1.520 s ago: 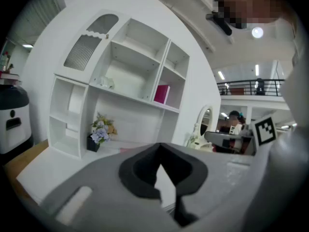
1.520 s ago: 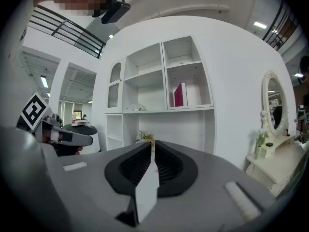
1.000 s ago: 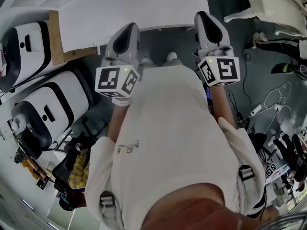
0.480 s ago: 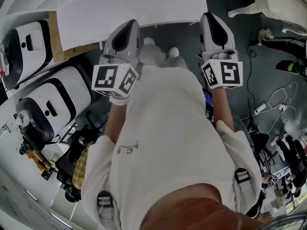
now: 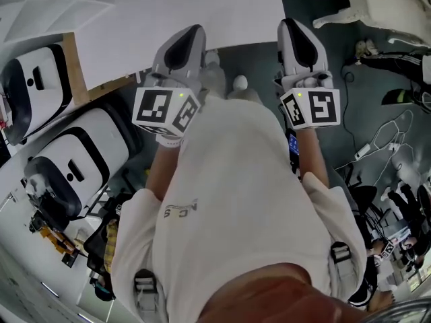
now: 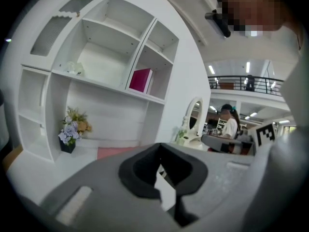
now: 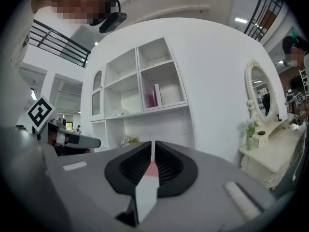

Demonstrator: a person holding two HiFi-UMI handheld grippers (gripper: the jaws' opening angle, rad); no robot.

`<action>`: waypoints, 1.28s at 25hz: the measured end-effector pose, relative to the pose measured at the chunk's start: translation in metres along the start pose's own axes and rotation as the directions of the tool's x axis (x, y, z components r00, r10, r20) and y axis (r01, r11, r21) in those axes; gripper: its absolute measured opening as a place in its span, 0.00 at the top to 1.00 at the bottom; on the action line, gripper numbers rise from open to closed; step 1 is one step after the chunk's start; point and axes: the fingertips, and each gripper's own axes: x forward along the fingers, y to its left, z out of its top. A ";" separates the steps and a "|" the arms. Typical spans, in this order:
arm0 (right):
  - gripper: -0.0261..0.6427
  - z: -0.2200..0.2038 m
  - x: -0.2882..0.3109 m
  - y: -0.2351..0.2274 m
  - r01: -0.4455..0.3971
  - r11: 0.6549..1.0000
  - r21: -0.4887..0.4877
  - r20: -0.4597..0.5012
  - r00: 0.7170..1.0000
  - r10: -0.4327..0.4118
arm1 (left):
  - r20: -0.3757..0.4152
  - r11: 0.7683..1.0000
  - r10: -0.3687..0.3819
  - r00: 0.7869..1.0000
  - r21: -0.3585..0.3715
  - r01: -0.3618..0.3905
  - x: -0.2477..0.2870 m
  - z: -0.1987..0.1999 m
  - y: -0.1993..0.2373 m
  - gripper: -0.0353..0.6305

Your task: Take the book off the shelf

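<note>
Pink book (image 6: 141, 80) upright in upper right compartment of white shelf (image 6: 140, 57), well apart from both grippers, left gripper (image 6: 163, 168) fingers pressed together, right gripper (image 7: 152, 153) fingers likewise, both empty.

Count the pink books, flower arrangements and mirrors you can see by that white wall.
Pink book: 1
Flower arrangements: 2 (shelf bouquet, vanity plant)
Oval mirror: 1
Total: 4

Left gripper (image 5: 192, 36), right gripper (image 5: 294, 29) forward, side by side; fingers (image 7: 133, 166) together.
</note>
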 end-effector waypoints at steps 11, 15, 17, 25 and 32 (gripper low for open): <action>0.95 0.050 0.077 0.027 0.050 0.998 -0.040 0.079 0.996 -0.047 | 0.033 0.999 -0.045 0.998 0.024 0.044 0.024 0.057 0.073 0.94; 0.95 0.057 0.108 0.035 0.067 0.996 -0.055 0.098 0.993 -0.062 | 0.050 0.996 -0.075 0.996 0.044 0.073 0.030 0.072 0.099 0.94; 0.95 0.059 0.120 0.037 0.087 0.996 -0.035 0.103 0.991 -0.083 | 0.053 0.995 -0.085 0.995 0.049 0.082 0.032 0.078 0.110 0.94; 0.95 0.082 0.165 0.038 0.152 0.988 0.003 0.171 0.974 -0.150 | 0.052 0.986 -0.163 0.985 0.043 0.161 0.038 0.102 0.135 0.94; 0.95 0.105 0.180 0.034 0.155 0.987 -0.036 0.211 0.967 -0.144 | 0.039 0.985 -0.166 0.985 0.057 0.163 0.054 0.109 0.143 0.94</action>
